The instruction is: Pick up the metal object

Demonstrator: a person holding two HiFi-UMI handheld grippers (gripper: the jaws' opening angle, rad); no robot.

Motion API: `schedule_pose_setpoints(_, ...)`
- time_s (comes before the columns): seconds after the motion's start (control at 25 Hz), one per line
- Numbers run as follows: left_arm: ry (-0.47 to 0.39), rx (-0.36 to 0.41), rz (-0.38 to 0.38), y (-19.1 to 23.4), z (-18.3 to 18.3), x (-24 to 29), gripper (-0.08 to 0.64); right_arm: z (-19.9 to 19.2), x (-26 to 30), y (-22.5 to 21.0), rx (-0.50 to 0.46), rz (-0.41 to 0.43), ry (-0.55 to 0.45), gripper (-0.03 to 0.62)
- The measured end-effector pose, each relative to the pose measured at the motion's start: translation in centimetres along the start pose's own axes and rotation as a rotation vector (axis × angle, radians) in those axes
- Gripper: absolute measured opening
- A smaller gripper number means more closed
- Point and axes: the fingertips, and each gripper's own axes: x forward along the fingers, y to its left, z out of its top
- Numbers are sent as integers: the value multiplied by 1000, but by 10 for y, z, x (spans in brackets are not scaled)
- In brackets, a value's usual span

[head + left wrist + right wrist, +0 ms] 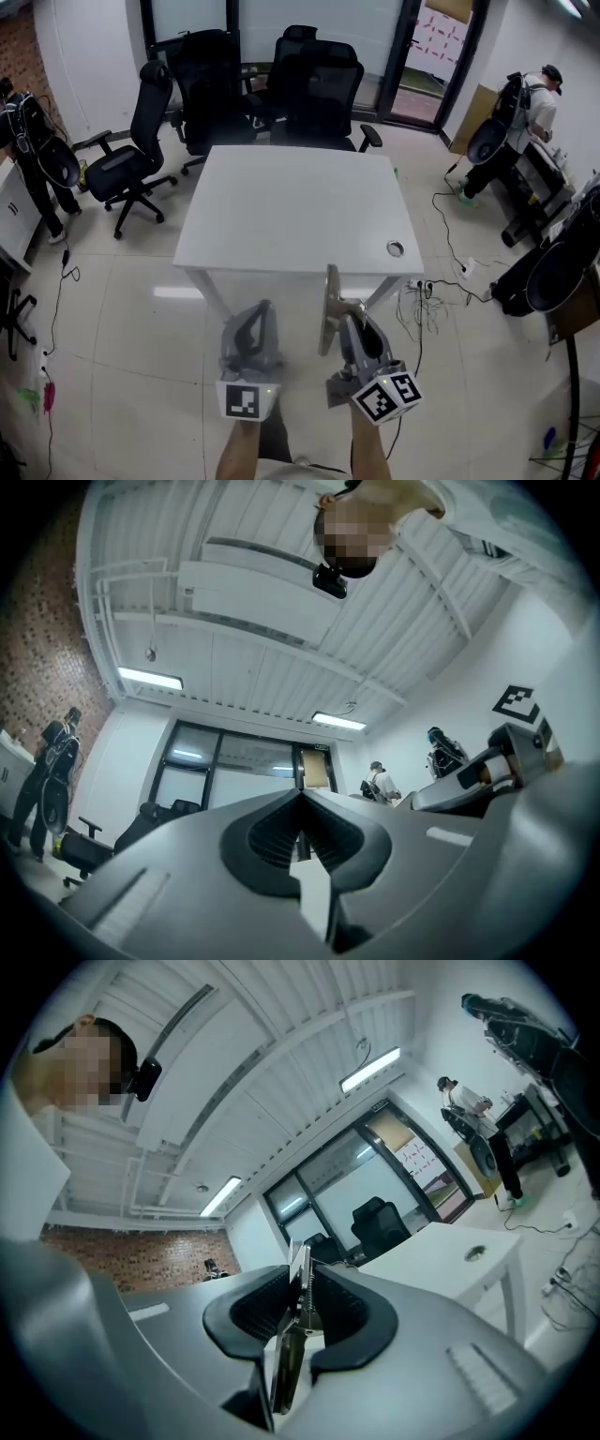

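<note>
A flat metal object (pixel 330 309) stands upright, clamped edge-on in my right gripper (pixel 353 317), in front of the white table (pixel 291 211). In the right gripper view the jaws press on the thin metal object (pixel 296 1312), which sticks up past the pads. My left gripper (pixel 253 323) hangs beside it to the left, over the floor. In the left gripper view its pads (pixel 281 832) meet with nothing between them.
Several black office chairs (pixel 234 84) stand behind the table. A round cable hole (pixel 395 248) sits at the table's near right corner. Cables (pixel 441 286) lie on the floor to the right. A person (pixel 530 117) stands at the far right, another person (pixel 33 159) at the left.
</note>
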Motion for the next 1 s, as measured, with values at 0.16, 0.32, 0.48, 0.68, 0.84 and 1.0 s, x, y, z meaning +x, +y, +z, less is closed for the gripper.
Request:
schedule_pose_setpoints(0.16,50,7,-56,-69,32,-92,0,9,-99,34,12,34,-13,97)
schedule_pose_setpoints(0.32,39,31,-37,-90,87,-137,1,31,-148,94,-50,106,-10,97)
schedule_pose_setpoints(0.48,-17,79,-22,-88,139,-155,0,51,-171,140,-74,165,-41,97)
schedule_pose_setpoints(0.68,-39,81,-7,-82,164,-169,0,63,-188,159,-61,172,-77,97)
schedule_pose_setpoints(0.84,-87,101,-23,-80,187,-175,0,67,-199,165,-43,149,-108,97)
schedule_pose_setpoints(1.0,-97,97,-13,-80,194,-184,0,60,-208,153,-27,88,-101,97)
